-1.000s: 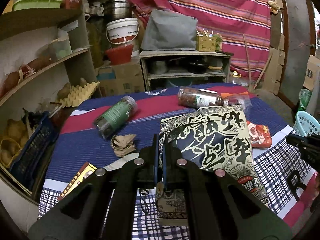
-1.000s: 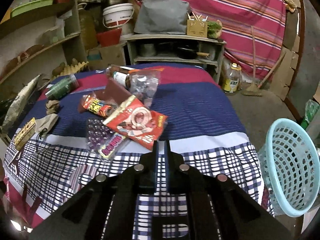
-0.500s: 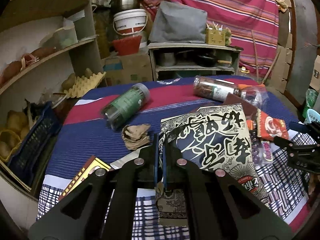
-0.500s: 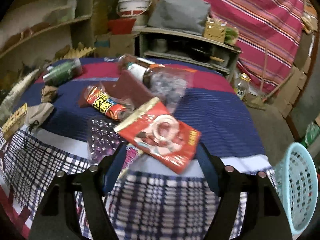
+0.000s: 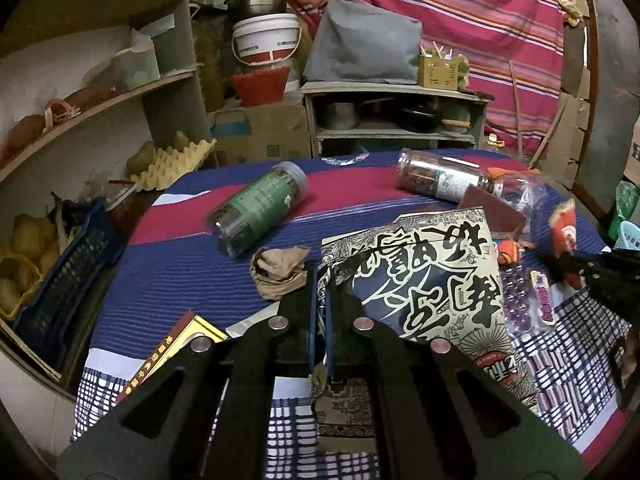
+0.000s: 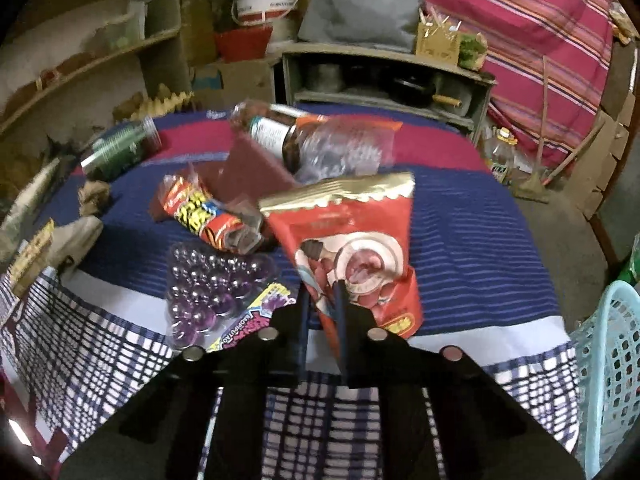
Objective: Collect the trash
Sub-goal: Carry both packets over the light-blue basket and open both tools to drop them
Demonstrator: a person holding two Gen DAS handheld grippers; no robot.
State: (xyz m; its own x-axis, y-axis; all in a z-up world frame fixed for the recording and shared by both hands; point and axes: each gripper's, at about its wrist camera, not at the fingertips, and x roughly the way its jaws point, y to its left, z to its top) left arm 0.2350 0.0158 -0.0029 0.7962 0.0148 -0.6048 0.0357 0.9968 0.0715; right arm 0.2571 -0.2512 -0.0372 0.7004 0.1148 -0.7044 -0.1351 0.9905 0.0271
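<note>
While the left gripper stays clamped on the big patterned bag, the right gripper, jaws just snapped closed on the red snack pouch, should lift cleanly toward the blue basket at near right.

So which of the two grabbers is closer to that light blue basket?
The right. The right gripper, clamped on the red snack bag, has the basket just off to its side. The left gripper, holding the black-and-cream bag, is farther along the table.
</note>
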